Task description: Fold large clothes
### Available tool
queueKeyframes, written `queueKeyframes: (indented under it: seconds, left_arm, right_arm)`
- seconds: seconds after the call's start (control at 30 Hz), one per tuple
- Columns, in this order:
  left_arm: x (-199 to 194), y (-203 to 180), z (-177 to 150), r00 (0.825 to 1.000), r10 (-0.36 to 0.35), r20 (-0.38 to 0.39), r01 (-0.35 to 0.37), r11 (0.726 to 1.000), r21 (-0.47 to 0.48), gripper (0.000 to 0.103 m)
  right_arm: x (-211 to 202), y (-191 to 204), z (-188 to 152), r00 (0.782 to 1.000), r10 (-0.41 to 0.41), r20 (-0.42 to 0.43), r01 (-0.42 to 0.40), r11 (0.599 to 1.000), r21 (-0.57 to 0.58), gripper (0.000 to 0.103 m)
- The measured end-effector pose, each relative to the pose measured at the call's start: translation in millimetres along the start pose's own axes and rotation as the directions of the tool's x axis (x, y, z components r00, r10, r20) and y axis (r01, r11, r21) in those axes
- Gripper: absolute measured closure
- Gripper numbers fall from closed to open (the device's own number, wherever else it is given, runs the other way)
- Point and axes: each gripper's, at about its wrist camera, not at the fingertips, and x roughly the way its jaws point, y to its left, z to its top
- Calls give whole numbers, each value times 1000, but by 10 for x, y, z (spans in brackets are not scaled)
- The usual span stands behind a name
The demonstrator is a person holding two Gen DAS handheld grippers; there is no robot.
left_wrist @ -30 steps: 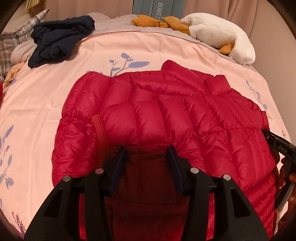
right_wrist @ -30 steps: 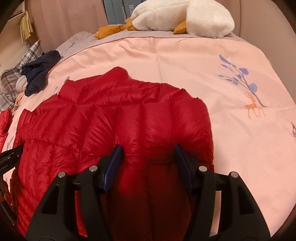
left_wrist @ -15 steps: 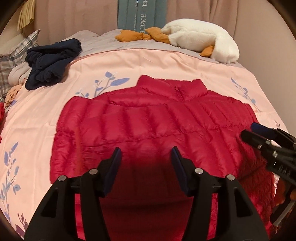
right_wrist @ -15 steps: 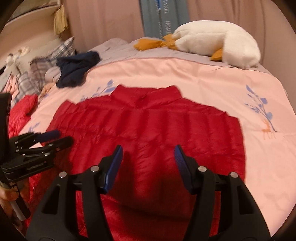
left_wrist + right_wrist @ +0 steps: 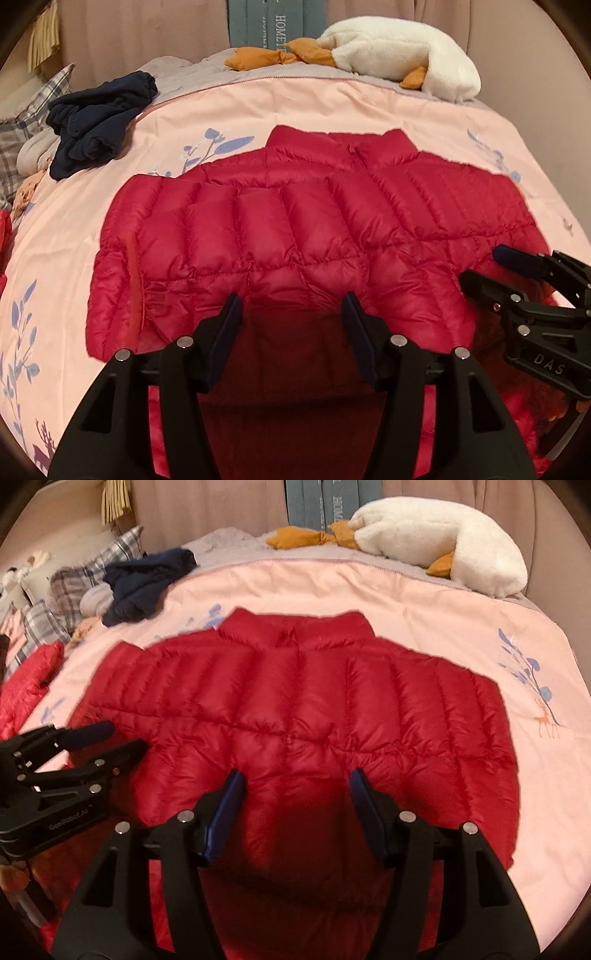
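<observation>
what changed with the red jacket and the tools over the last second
Both tools pulled back from the red jacket: a second ago they were close over its quilting, now its whole body and collar show, spread flat. The left tool and right tool are open with nothing gripped. The navy clothes, plush goose and pink duvet stayed put.

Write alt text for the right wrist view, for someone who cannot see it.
A red puffer jacket lies spread flat on a pink bedspread, collar at the far side. The right gripper hovers open over its near edge, and the left gripper reaches in from the left. A navy garment and a white plush toy lie beyond.
</observation>
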Motion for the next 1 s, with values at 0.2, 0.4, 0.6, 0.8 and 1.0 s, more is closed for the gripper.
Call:
queueKeyframes:
  seconds: [0.2,0.4,0.6,0.8,1.0]
  left_arm:
    - [-118,-64,-94,999,22,25,-24,998,61,45]
    - [20,-64,-125,1000,19,-8,-19,998,61,43]
    - [0,-33,-138,1000,3,-27,-2,999,45,39]
    - [-371,-40,-300,1000,-4,-1,4,999,40,30]
    - [-771,-106,-687,998,-55,-2,55,996,69,30]
  right_arm:
    - [-222,-24,-27,999,3,38,-3,1000,-7,41]
    - [27,-34,-133,999,-29,-25,29,1000,-10,40]
    - [38,-51,-138,999,-21,-36,21,1000,1,39]
    - [-455,11,-239,1000,7,20,-8,1000,10,34]
    - [-859,193,-650,997,80,-1,-80,997,4,32]
